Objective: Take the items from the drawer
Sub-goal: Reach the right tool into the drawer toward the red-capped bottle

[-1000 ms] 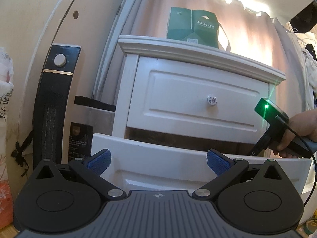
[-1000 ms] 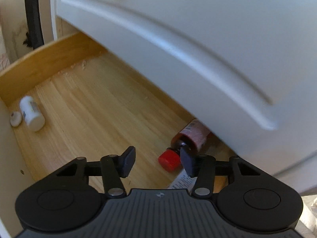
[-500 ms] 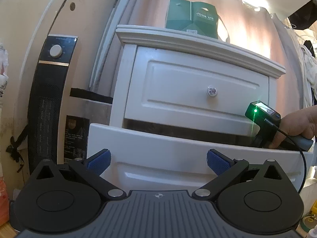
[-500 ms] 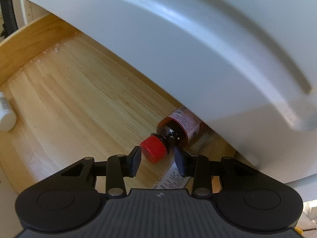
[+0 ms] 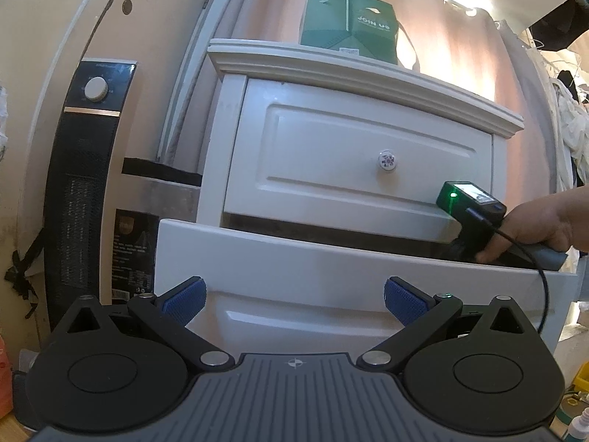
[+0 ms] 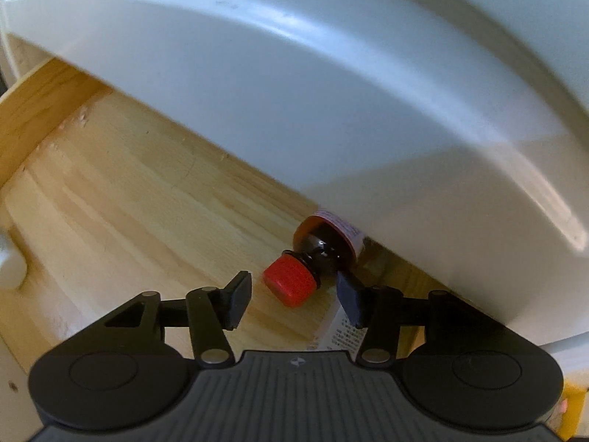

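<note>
Inside the lower drawer (image 6: 121, 199), which stands pulled out of the white nightstand (image 5: 360, 154), a brown bottle (image 6: 327, 243) lies on its side on the wooden floor. Its red cap (image 6: 291, 283) points toward the drawer front; its body runs back under the closed upper drawer front (image 6: 331, 92), which hides the far end. A printed paper slip (image 6: 340, 335) lies on the drawer floor just beside the bottle, nearer the front. A white item (image 6: 9, 265) shows at the left edge of the drawer, well apart from the bottle.

Right gripper (image 6: 292, 300): jaws spread, one finger on each side of the red cap, neither visibly touching it. It holds nothing.

Left gripper (image 5: 294, 300): jaws spread wide, empty, held in front of the lower drawer's white face (image 5: 331, 276), clear of it. From this view the person's hand (image 5: 533, 228) is seen holding the right tool down into the drawer.

Step in hand, as judged: positioning for a grasp on the bottle at the cap or neck.

Next move calls for: closing the jaws squarely on the cap or neck, then drawing the bottle forward and up without striking the upper drawer front. The cap is round and short; an off-centre pinch may let it roll or slip.
</note>
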Demonstrator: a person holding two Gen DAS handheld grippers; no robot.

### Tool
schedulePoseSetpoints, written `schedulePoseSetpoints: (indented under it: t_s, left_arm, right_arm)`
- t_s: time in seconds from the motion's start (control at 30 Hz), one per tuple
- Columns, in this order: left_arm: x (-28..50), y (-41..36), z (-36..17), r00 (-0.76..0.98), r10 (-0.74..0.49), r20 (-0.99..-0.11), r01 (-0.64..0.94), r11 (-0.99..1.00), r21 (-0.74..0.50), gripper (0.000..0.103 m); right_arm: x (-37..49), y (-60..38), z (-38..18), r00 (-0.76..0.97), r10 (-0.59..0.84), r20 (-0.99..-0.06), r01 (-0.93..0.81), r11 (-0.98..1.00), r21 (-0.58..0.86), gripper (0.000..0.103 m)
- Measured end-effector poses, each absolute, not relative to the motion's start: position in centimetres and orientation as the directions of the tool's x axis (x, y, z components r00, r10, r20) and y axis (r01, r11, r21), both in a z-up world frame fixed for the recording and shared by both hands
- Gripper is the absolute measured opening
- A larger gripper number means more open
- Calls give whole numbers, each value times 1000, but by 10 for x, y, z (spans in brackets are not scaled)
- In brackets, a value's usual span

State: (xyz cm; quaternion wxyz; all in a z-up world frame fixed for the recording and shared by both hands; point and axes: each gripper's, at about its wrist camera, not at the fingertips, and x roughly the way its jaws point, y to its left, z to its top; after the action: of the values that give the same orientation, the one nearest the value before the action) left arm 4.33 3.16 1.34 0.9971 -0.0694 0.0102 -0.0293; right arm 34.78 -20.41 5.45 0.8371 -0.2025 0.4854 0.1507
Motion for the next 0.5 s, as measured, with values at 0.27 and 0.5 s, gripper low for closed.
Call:
schedulePoseSetpoints:
  t_s: [0.27,0.5]
  left_arm:
    - [41,35,11,998,-58,-18,55,990,-132,103]
    - [39,38,12,998,-63,-14,61,989,-134,103]
  right_arm:
    - [349,-203,52,492,33,-870,-406,893,-195,48]
    - [340,-205,53,492,47,-869,-457,864,-212,39]
